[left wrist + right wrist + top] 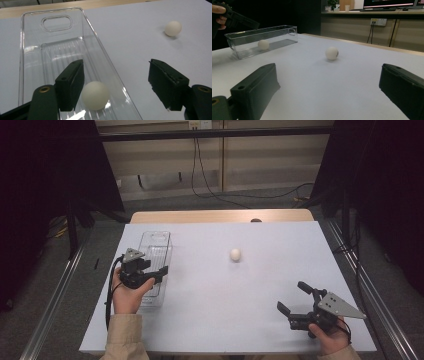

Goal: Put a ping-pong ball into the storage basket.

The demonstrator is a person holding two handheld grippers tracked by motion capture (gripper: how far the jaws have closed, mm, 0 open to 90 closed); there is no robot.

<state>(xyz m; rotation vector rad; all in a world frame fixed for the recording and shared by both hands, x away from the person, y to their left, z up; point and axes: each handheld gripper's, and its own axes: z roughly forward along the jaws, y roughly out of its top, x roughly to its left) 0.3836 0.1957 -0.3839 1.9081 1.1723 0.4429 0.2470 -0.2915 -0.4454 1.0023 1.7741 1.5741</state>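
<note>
The work in hand looked like moving white balls into the clear plastic bin [154,251] at the left of the high view. One white ball [95,95] already lay on the ribbed floor of the bin, at its near end, low in the left gripper view. The left gripper [156,275] hovered over that end of the bin with its jaws wide apart and nothing between them, so that ball appeared released and delivered. A second white ball [235,255] sat alone on the white surface [260,320] near the centre of the high view, well apart from the bin. The right gripper [291,298], at the lower right, had its jaws spread and empty, pointed roughly toward that ball [331,53]. By this reckoning about half was done: the loose ball was left to be grasped and carried to the bin.
</note>
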